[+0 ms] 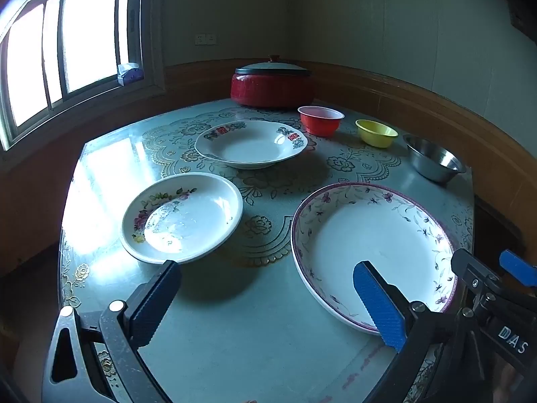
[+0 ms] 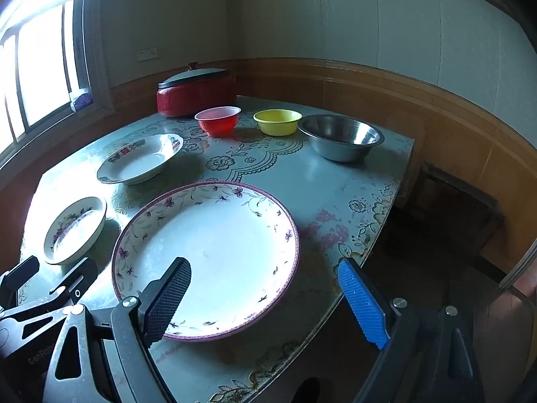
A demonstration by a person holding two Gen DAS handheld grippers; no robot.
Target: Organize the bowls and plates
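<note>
A large purple-rimmed floral plate (image 1: 372, 245) (image 2: 208, 255) lies at the table's near right. A smaller rose-pattern plate (image 1: 183, 216) (image 2: 75, 230) lies left of it. A deep plate with red characters (image 1: 251, 144) (image 2: 141, 159) sits behind. A red bowl (image 1: 320, 120) (image 2: 218, 121), a yellow bowl (image 1: 376, 133) (image 2: 278, 122) and a steel bowl (image 1: 433, 162) (image 2: 340, 137) stand in a row at the back right. My left gripper (image 1: 268, 299) is open and empty above the near table between the two front plates. My right gripper (image 2: 268, 299) is open and empty over the large plate's near right edge.
A red lidded pot (image 1: 273, 82) (image 2: 194, 92) stands at the table's far edge near the wall corner. The table (image 1: 235, 319) has a floral cloth. A window is on the left. The table's right edge (image 2: 386, 221) drops to a dark floor.
</note>
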